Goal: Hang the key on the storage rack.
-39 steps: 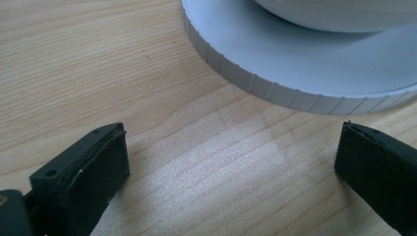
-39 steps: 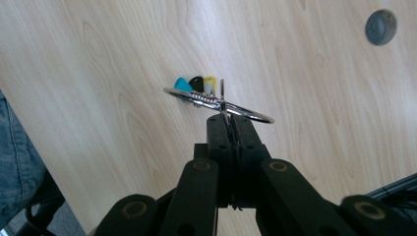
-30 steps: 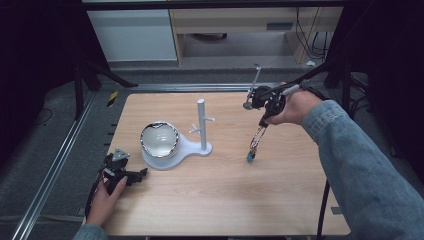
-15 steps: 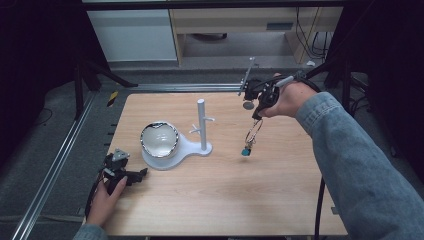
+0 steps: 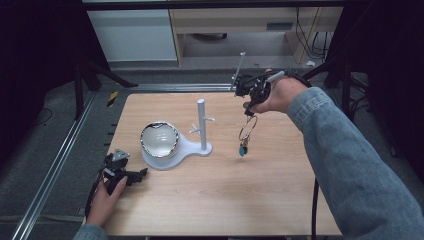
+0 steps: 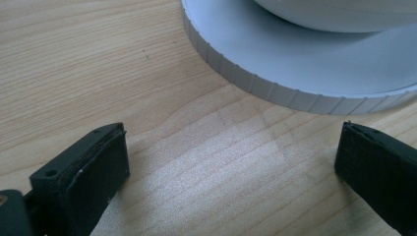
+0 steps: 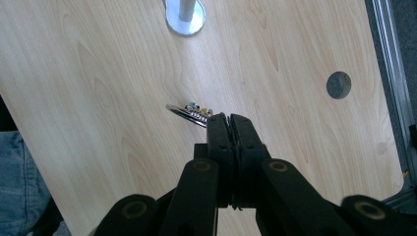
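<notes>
Keyring (image 5: 247, 131) hangs from my right gripper (image 5: 248, 106), whose jaws are pressed together on its top, at about two o'clock over the table (image 5: 225, 200). Its coloured charms (image 5: 243, 148) dangle clear of the wood; in the right gripper view the ring (image 7: 189, 113) juts out at ten o'clock from the closed tips. White stand (image 5: 202, 125) rises just beside it at nine o'clock, the shiny bowl (image 5: 159, 139) beyond on its base. My left gripper (image 5: 125, 172) rests at seven o'clock, jaws wide, nothing between them, near the base rim (image 6: 255, 86).
</notes>
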Tool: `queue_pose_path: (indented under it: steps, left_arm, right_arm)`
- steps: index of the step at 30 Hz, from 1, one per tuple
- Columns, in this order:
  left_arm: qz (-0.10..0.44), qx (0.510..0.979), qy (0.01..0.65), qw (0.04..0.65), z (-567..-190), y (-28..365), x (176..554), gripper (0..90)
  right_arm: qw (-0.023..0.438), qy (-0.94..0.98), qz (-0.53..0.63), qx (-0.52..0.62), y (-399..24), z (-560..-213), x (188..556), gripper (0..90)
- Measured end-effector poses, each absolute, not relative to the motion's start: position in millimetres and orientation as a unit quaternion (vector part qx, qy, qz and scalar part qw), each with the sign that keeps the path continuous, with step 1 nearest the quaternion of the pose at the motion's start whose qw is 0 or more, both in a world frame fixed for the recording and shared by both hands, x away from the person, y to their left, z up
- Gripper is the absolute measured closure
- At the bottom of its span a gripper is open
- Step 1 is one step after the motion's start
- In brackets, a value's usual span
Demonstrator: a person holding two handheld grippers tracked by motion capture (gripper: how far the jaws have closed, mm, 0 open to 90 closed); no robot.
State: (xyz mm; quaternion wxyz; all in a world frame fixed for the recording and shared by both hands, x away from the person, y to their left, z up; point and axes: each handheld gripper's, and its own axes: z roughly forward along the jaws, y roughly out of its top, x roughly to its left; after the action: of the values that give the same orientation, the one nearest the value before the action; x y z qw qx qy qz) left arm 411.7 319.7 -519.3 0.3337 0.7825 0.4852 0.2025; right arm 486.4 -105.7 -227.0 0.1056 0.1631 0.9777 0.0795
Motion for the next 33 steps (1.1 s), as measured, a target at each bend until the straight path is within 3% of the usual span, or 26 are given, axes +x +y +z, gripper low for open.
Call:
queue_pose_path:
  steps: [33]
  left_arm:
    - [0.202,0.783,0.485,0.334,-519,320,412,0.0]
  right_arm:
    - [0.1,0.982,0.092,0.128,-48,-222,489,88.8]
